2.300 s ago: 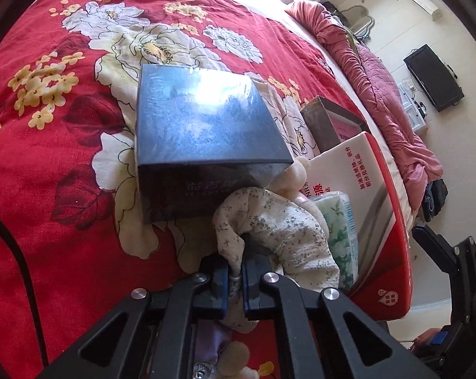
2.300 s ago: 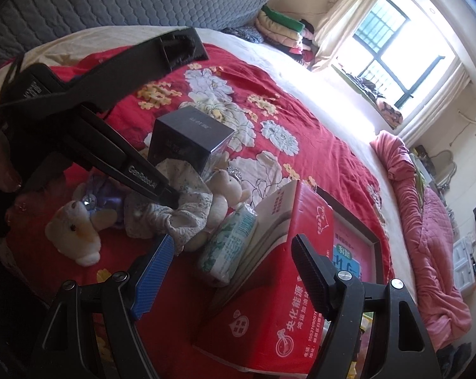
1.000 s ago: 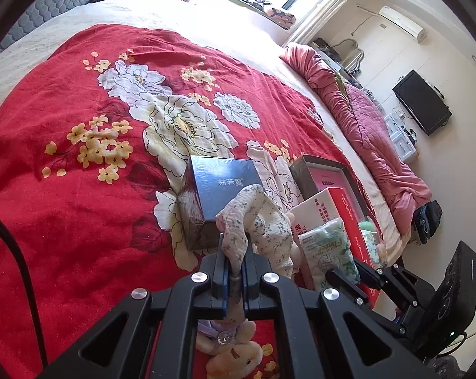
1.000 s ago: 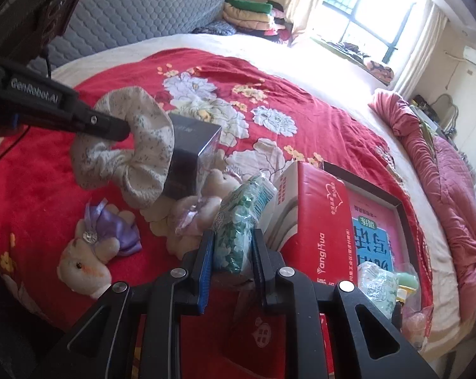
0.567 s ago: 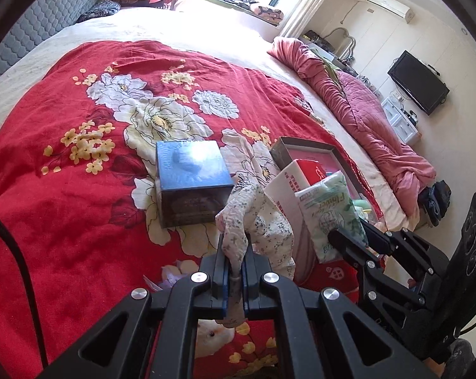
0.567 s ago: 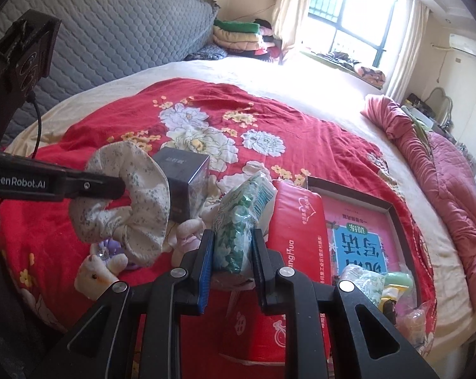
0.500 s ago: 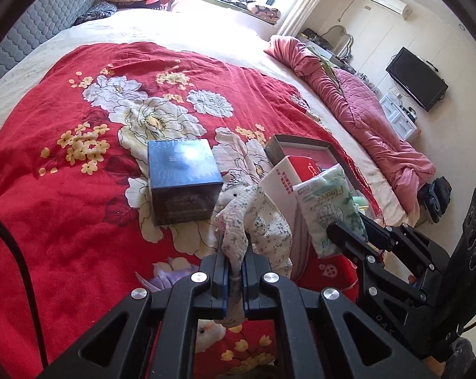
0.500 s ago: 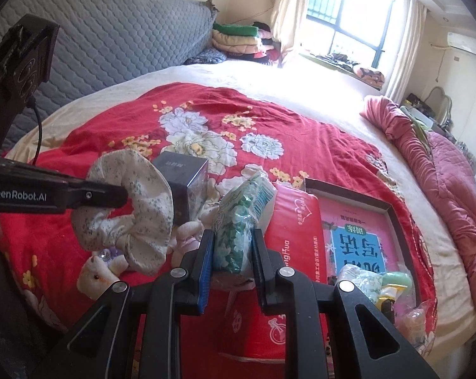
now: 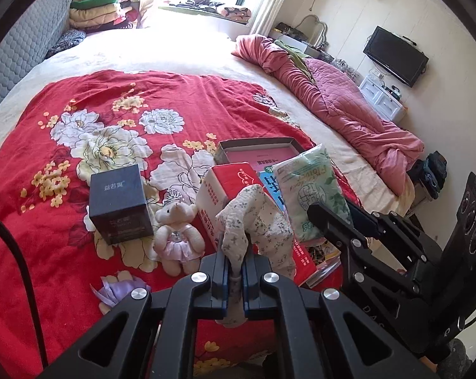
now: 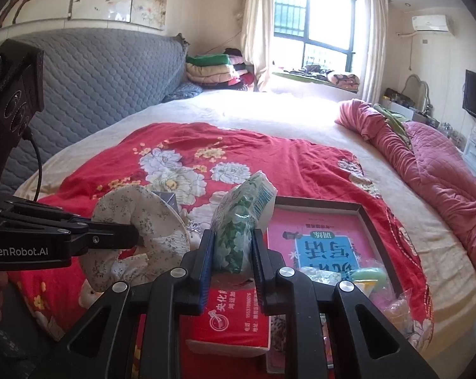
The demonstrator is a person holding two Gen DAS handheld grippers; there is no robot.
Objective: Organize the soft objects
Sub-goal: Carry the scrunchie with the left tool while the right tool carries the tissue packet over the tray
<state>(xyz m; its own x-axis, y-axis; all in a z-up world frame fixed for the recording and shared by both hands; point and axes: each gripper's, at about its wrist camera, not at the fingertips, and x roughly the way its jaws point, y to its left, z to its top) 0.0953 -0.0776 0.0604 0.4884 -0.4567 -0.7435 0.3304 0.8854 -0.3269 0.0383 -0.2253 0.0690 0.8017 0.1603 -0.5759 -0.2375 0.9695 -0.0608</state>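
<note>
Left wrist view first: your left gripper (image 9: 234, 271) is clamped tight on a fold of the floral fabric ring (image 9: 257, 221), which hangs clear of the bed with its loop drooping off to the right of the pads. Just past it on the red floral blanket (image 9: 64, 252) lie a purple-bowed plush toy (image 9: 118, 287), mostly hidden by the gripper frame, and a small bear in a pink skirt (image 9: 176, 237) lying between the dark blue box (image 9: 119, 203) and the red carton (image 9: 225, 189). Your right gripper (image 10: 231, 259) is closed on the green-patterned tissue pack (image 10: 238, 227), pinching its lower end so the pack stands upright, raised above the red carton. From the left camera you see that same pack held up beside the fabric ring, near it but apart. Behind the carton sits a shallow dark tray (image 10: 374, 221) with a pink and blue printed sheet inside; a few small wrapped items rest at its near right corner. Farther off, a crumpled pink quilt (image 9: 342, 101) runs along the right edge of the bed, folded blankets are stacked by the grey quilted headboard (image 10: 105, 72), and a bright window (image 10: 314, 22) fills the back wall
</note>
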